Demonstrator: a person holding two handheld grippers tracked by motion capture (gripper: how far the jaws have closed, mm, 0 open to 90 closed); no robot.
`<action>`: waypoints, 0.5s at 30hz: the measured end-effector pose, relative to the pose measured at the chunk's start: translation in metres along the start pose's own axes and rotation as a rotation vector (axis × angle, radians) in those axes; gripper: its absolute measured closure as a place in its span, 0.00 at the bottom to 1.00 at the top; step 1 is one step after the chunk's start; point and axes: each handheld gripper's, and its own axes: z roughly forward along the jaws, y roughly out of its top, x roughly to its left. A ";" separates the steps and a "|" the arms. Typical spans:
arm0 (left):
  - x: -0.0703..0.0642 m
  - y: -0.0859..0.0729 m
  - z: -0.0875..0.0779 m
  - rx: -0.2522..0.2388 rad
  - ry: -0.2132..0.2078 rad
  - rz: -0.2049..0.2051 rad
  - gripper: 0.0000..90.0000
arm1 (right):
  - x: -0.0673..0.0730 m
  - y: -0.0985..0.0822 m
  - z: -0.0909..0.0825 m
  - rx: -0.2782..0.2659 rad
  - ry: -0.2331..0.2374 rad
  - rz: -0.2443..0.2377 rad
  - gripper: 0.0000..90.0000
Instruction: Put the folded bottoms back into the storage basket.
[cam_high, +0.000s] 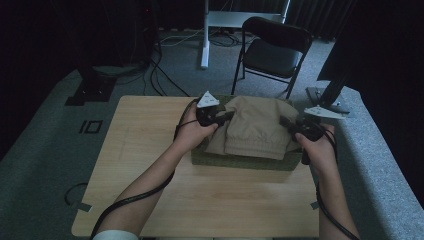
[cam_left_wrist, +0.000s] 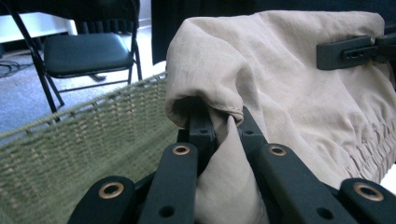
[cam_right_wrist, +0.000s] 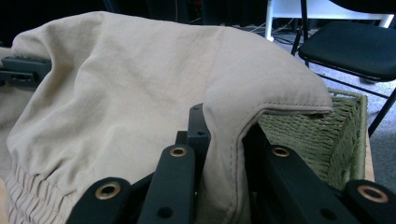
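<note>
Right now we hold the beige garment over the green woven basket on the table, its elastic hem draped over the near rim. Our left gripper has its fingers clamped on a thin fold at one side, and our right gripper has its fingers pinched shut on a stitched edge at the other. Each hold looks shallow, so we judge a fold could slip free if we pull apart too hard. The hanging hem might also catch the basket wall and tip it.
</note>
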 end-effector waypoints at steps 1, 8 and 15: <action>0.002 0.001 0.002 -0.008 0.004 -0.001 0.92 | -0.001 0.002 0.002 -0.003 -0.002 -0.003 0.89; 0.019 0.004 0.018 -0.026 0.025 -0.023 0.92 | -0.009 0.010 0.020 0.009 -0.040 -0.003 0.89; 0.037 0.001 0.034 -0.037 0.050 -0.065 0.92 | -0.019 0.013 0.043 0.018 -0.047 0.008 0.89</action>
